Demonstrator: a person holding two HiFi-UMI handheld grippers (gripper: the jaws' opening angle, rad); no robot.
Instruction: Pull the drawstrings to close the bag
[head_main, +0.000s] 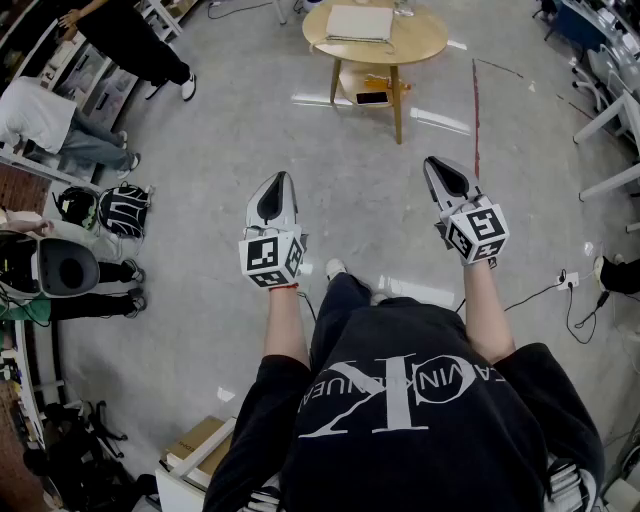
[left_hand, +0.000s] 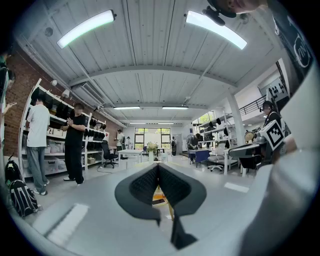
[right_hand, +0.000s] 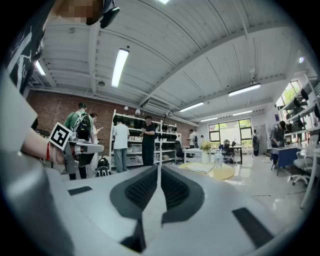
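Left claw (head_main: 277, 186) was pressed together, nothing between the pads. Right claw (head_main: 441, 171) was together too, bar a hairline slit, and also empty. Both were held level over the glossy grey floor (head_main: 360, 190), side by side but apart. The flat cream fabric bag (head_main: 360, 22) lay on the round light-wood bench (head_main: 425, 45) ahead, well apart from both claws. Drawstrings were too small to make out.

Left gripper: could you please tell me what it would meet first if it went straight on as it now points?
Most likely the round light-wood table: its leg and lower shelf show straight past the shut left gripper. Only grey floor lies between, though depth is unclear.
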